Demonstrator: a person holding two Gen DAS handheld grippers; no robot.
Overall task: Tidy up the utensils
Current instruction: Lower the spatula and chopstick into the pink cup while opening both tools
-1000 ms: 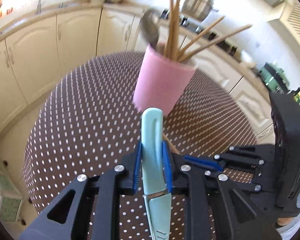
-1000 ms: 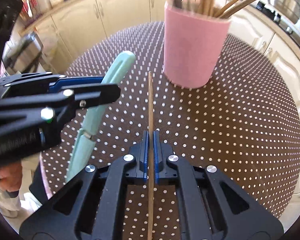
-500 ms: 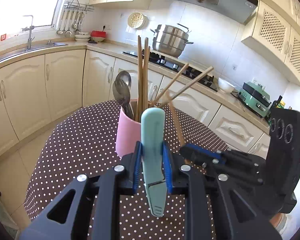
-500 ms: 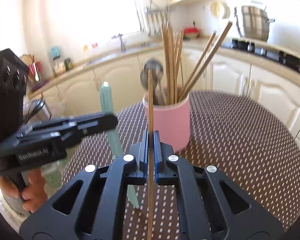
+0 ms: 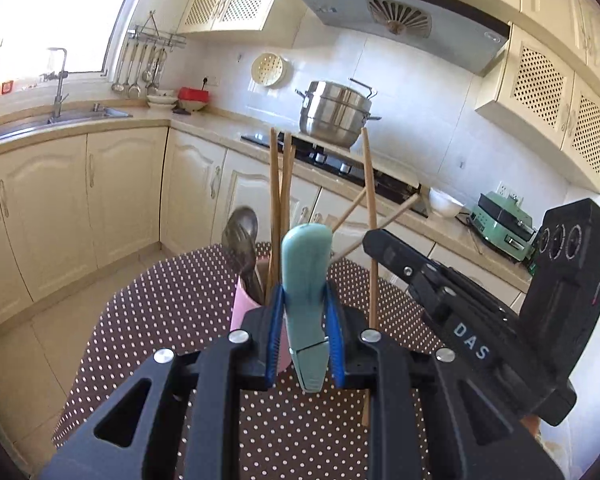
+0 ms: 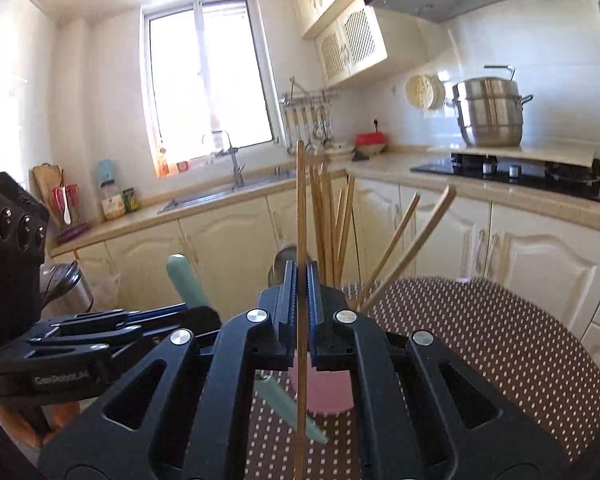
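A light, stiff chopstick (image 6: 301, 216) is pinched mid-shaft by the right tool (image 6: 301, 292), a smooth-handled knife (image 5: 305, 276) by the left tool (image 5: 305, 320).

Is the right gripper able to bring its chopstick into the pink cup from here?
Probably yes. The right gripper holds the chopstick upright just before the cup. The cup's mouth is crowded with chopsticks and a spoon, but gaps seem to remain.
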